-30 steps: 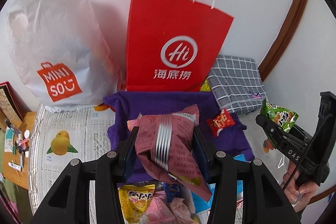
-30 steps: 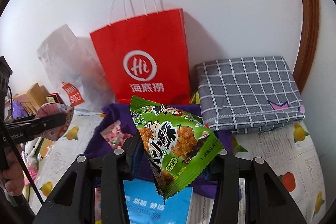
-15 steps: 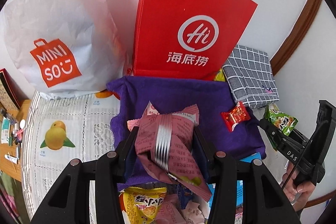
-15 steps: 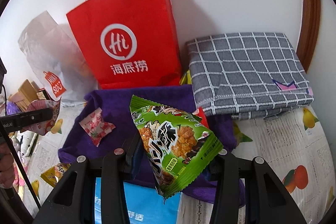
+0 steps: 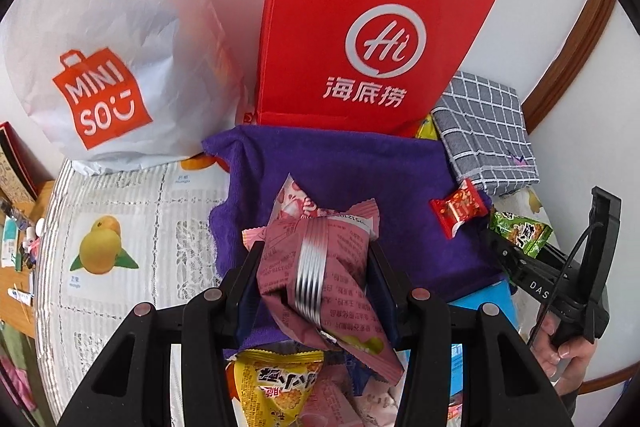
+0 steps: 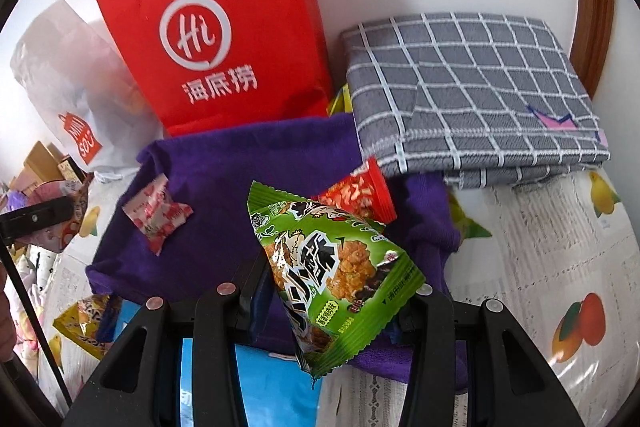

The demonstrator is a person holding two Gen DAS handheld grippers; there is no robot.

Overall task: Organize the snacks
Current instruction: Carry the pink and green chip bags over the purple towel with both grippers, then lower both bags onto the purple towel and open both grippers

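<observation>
Step in hand: both tools carry a snack packet down toward the purple cloth [image 5: 344,163] spread on the bench, in front of the red paper bag [image 5: 360,27]; this looks like the placing stage of sorting.
Left tool [image 5: 316,279]: clenched on a pink packet [image 5: 320,267], held above the near edge of the cloth.
Right tool [image 6: 332,291]: clenched on a green packet [image 6: 336,267], over the cloth's near right part.
Already on the cloth: a small red packet [image 5: 458,207] and a pink-and-white candy packet [image 6: 156,215], well apart.
Unsorted pile: a yellow packet [image 5: 276,383] and others lie below the left tool, off the cloth.
Next move calls for: lowering each packet onto a bare patch of cloth, then releasing without covering the ones already there.
</observation>
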